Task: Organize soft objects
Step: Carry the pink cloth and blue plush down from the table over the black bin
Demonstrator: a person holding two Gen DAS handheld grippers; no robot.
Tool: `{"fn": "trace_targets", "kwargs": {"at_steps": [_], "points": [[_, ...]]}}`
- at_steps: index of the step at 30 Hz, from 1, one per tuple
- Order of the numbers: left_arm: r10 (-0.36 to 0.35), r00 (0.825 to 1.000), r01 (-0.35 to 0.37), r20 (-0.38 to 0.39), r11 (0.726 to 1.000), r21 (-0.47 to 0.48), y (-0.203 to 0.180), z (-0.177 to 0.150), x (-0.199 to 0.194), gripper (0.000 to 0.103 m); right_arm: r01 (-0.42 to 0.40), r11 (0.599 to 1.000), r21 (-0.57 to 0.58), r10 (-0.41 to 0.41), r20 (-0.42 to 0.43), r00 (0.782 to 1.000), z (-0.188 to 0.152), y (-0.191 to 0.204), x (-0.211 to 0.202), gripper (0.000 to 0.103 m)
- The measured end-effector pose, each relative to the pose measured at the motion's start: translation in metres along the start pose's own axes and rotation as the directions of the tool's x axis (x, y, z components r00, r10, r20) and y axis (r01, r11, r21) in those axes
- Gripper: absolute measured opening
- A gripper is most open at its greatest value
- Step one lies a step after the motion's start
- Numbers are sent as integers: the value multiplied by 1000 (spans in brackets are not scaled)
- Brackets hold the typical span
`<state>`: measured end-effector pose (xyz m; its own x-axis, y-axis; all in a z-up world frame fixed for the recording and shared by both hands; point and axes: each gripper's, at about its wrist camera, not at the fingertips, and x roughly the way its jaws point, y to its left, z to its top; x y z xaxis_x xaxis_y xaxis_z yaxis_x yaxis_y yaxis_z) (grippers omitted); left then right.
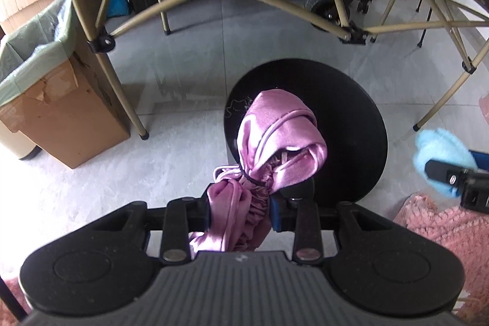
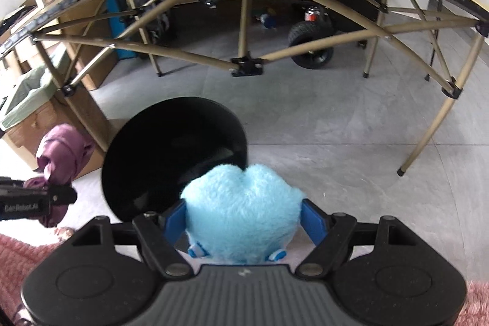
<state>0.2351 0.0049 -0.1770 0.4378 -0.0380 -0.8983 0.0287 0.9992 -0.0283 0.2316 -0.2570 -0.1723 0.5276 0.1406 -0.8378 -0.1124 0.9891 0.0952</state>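
At the far left a cardboard box (image 1: 65, 112) lined with a green bag (image 1: 33, 51) stands on the floor beside a leg of the folding desk (image 1: 101, 51). Next comes the left claw (image 1: 240, 211), closed tight on a bunch of pink satin cloth (image 1: 275, 136), which hangs in the air over the near left rim of the black bin (image 1: 351, 124). The bin stands on the grey floor (image 1: 171, 75) in front of the desk, its mouth dark and apparently empty. Right of that, the right claw (image 2: 244, 219) has its blue pads (image 2: 314, 219) pressed against both sides of a fluffy light-blue plush (image 2: 241, 203), held just short of the bin's near right rim. A pink shaggy rug (image 1: 452, 231) shows at the lower edges. The step in hand looks like carrying both soft things to the bin. The next move probably calls for bringing each claw fully over the opening, then spreading the jaws so cloth and plush drop inside rather than catch on the rim.
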Motion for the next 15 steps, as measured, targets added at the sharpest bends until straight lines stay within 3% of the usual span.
{"fn": "trace_targets", "kwargs": {"at_steps": [15], "points": [[-51, 993, 55, -111, 998, 33, -26, 17, 37, 34, 55, 997, 45, -58, 53, 997, 40, -28, 13, 76]]}}
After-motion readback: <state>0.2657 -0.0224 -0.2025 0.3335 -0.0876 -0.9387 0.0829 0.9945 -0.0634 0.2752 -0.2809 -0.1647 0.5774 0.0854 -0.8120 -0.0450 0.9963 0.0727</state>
